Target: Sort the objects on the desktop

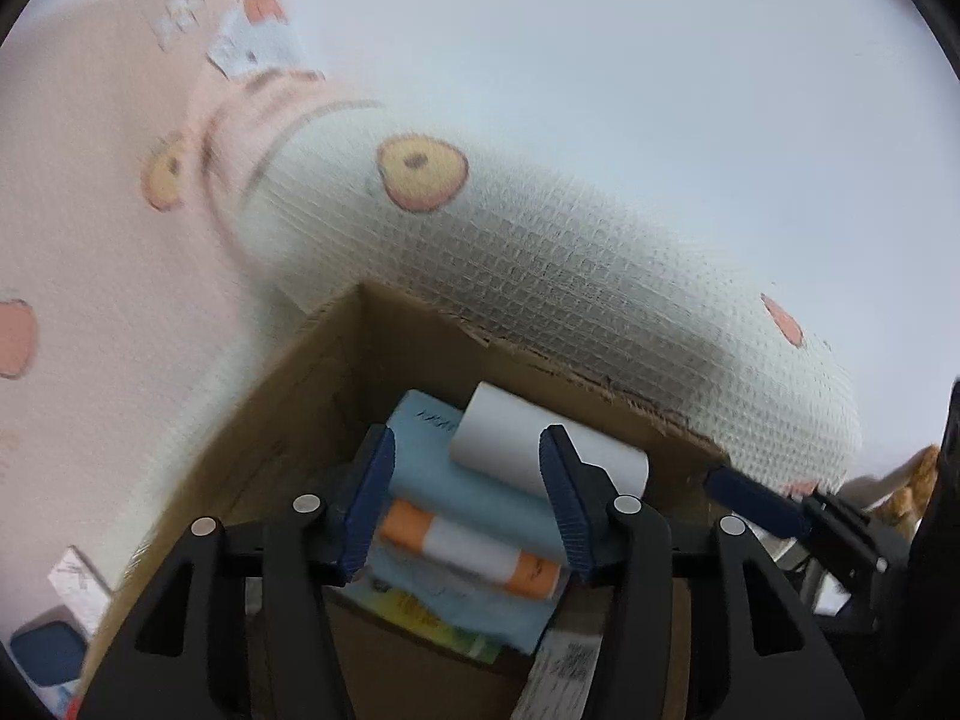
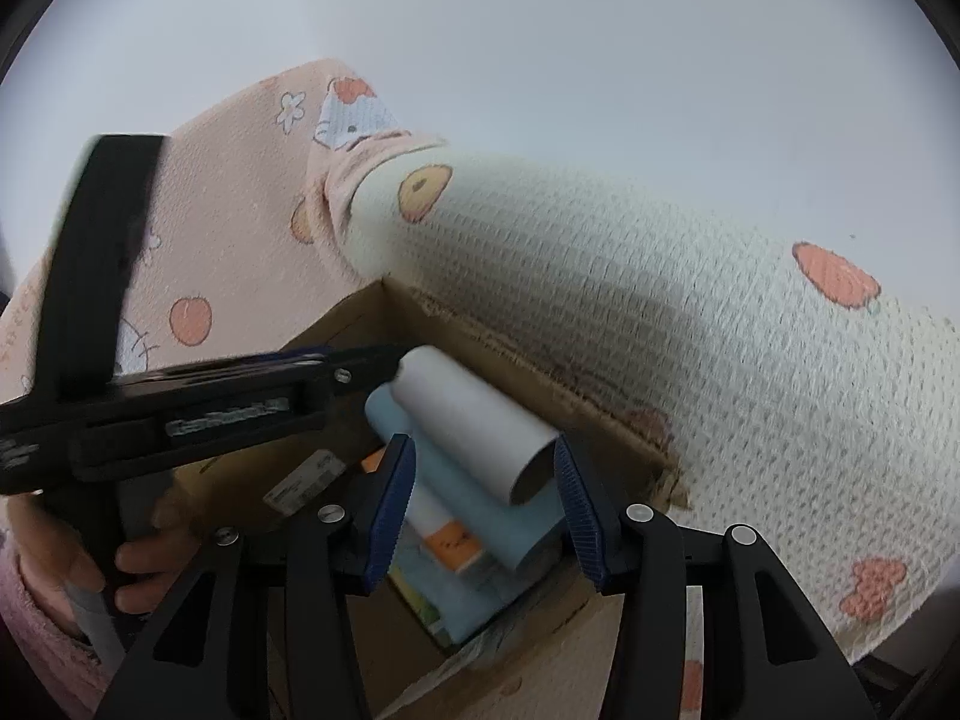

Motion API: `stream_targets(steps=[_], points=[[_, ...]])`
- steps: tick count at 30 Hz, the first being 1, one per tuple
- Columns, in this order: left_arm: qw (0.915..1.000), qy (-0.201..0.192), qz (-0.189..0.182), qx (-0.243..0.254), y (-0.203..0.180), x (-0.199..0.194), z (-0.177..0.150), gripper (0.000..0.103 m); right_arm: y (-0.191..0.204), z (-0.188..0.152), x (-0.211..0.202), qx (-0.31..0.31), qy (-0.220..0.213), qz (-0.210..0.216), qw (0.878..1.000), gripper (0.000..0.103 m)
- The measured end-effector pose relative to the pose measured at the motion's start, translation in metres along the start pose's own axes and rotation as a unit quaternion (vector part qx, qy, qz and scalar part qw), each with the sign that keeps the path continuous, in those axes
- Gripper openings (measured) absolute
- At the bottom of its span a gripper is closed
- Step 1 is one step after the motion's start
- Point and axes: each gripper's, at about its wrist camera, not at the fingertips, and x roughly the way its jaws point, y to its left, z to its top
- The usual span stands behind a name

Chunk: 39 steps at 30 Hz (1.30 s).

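Observation:
A brown cardboard box (image 1: pixel 288 438) holds sorted items: a white paper roll (image 1: pixel 528 450) on top, a light blue box (image 1: pixel 456 486), an orange and white tube (image 1: pixel 474 546) and a blue booklet (image 1: pixel 474 612). My left gripper (image 1: pixel 465 504) is open and empty above the box, its jaws either side of the roll. My right gripper (image 2: pixel 486 510) is open and empty over the same box (image 2: pixel 528 372), the roll (image 2: pixel 474 420) between its jaws. The left gripper's body (image 2: pixel 198 414) crosses the right wrist view, held by a hand (image 2: pixel 144 564).
A white patterned cloth (image 1: pixel 570 252) over a rounded shape lies behind the box, with a pink patterned cloth (image 1: pixel 90 228) to the left. The right gripper's blue finger (image 1: pixel 756 498) shows at the right edge of the left wrist view. Small items (image 1: pixel 54 636) lie at lower left.

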Motion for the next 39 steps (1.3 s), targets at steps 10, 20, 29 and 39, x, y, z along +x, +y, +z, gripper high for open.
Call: stream_targets(steps=[10,20,29,39], points=[[0.9966,-0.06,0.055,0.013,0.009,-0.092,-0.029,0.061,0.04,-0.006,-0.044,-0.014,-0.012,0.011,1.0,0.056],[0.9891,-0.104,0.098,0.035,0.021,-0.154,-0.074,0.065,0.094,-0.033,-0.104,-0.041,-0.022,0.001,0.999,0.06],[0.9781,-0.114,0.163,0.063,0.006,-0.183,-0.123,0.067,0.126,-0.053,-0.129,-0.074,-0.001,-0.004,0.997,0.061],[0.9735,-0.098,0.183,0.096,-0.023,-0.171,-0.14,0.072,0.125,-0.068,-0.122,-0.073,0.036,-0.022,0.996,0.073]])
